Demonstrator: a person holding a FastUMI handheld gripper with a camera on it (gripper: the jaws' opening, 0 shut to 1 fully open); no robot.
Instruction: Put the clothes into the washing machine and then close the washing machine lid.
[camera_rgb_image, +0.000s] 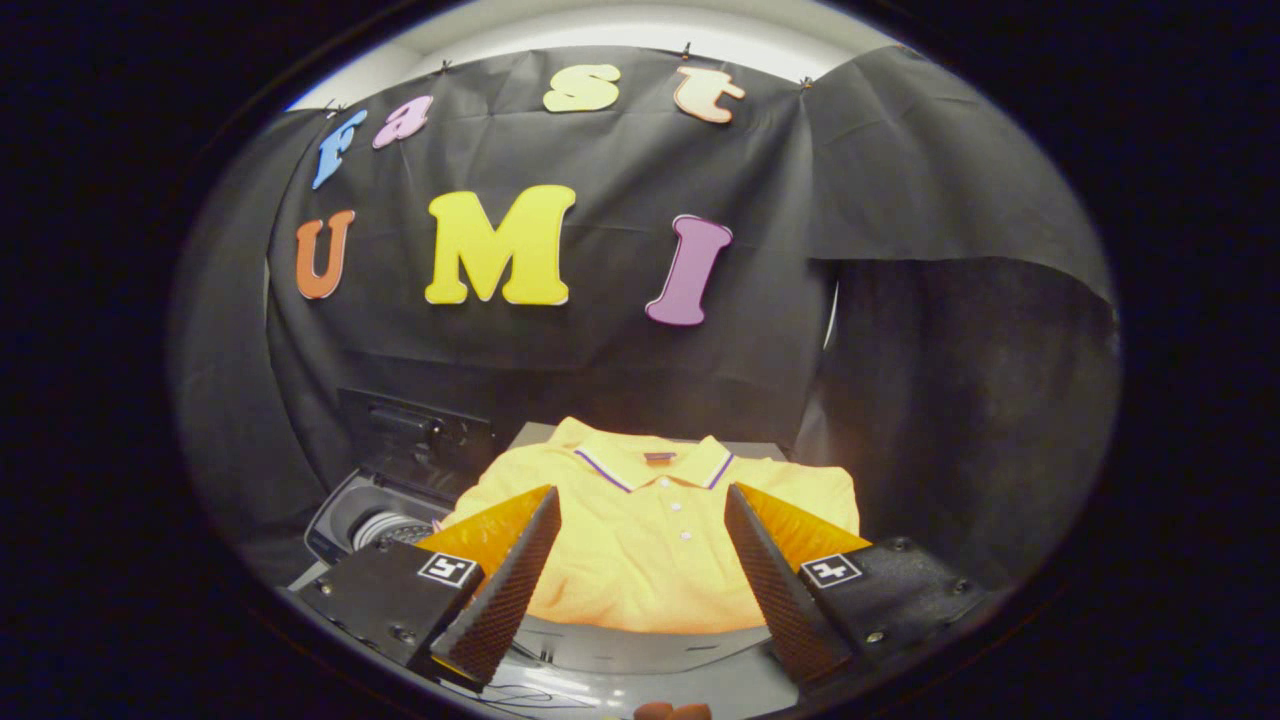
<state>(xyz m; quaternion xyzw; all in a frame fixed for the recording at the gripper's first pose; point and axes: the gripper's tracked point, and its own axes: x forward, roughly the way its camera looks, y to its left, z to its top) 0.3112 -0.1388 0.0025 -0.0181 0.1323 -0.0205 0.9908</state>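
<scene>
Left of the yellow shirt (650, 540): the washing machine (375, 515), low down, lid (415, 440) up and leaning back against the black cloth wall, round drum showing inside. Nothing yellow seen in the drum, so probably no clothes in there yet.

On to the shirt itself: lying flat and neatly folded on a grey desk (640, 650), collar at the far side, buttons down the middle, left sleeve reaching close to the machine's open top.

Gripper (640, 500) hanging just above the near side of the shirt, jaws spread wide open, gripping nothing. Left finger over the shirt's left part, right finger over its right part, button strip in the gap between. Not touching the cloth, as far as can be told.

Now the things that could go wrong:

Pinching too little cloth. Only the top layer caught, the fold falling open, the shirt hanging long and dragging over the desk edge.

Pinching too near one side. Shirt swinging down crooked and slipping out on the way over to the machine.

Pushing down too hard. Fingers bumping the desk under the shirt.

Dropping too soon. Shirt landing on the machine's rim, a sleeve left hanging outside, then stuck under the lid at closing time.

Bumping the raised lid on the way over. Lid maybe falling shut before the shirt is in.

Right of the shirt: just black cloth wall, nothing in the way there.
</scene>
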